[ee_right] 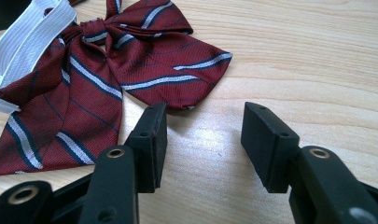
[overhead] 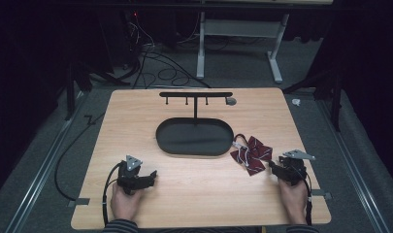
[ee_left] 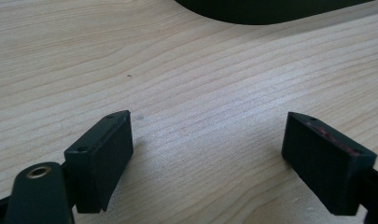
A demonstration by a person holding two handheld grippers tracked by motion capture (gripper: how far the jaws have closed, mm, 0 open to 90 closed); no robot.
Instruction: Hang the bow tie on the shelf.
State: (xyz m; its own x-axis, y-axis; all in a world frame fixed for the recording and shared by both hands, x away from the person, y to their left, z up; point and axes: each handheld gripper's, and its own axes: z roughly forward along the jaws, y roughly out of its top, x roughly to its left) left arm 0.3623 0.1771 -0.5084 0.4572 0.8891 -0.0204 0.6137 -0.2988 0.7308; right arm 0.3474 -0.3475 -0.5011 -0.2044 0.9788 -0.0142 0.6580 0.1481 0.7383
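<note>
Bow tie [overhead: 251, 155], dark red with pale and dark stripes, lies flat on the table [overhead: 194, 194] toward its right edge, just right of the tray [overhead: 194, 137]; a white elastic strap [ee_right: 25, 39] runs from its knot toward the tray; in the right gripper view the strap lies at the upper left, the knot [ee_right: 94, 27] near the top.

Right gripper [overhead: 277, 168] sits near the right edge, toward the front, just beside the bow tie's right lobe; jaws spread apart, nothing between them but bare wood; in the right gripper view [ee_right: 203, 140] its left jaw tip stands at the hem of the nearest lobe, touching or not I cannot tell; right hand [overhead: 293, 194] grips the handle; grey plate on top.

Left gripper [overhead: 153, 175] sits toward the front left corner, well apart from the bow tie; jaws released wide, empty, over bare wood in the left gripper view [ee_left: 207, 158]; left hand [overhead: 125, 201] behind it; black cable trails off the front edge.

Tray: black, oval, shallow, empty, at the table's centre; a thin post rises at its back rim to a crossbar [overhead: 196, 94] with short pegs hanging below, parallel to the back edge.

Grey floor and cables beyond the back edge.
</note>
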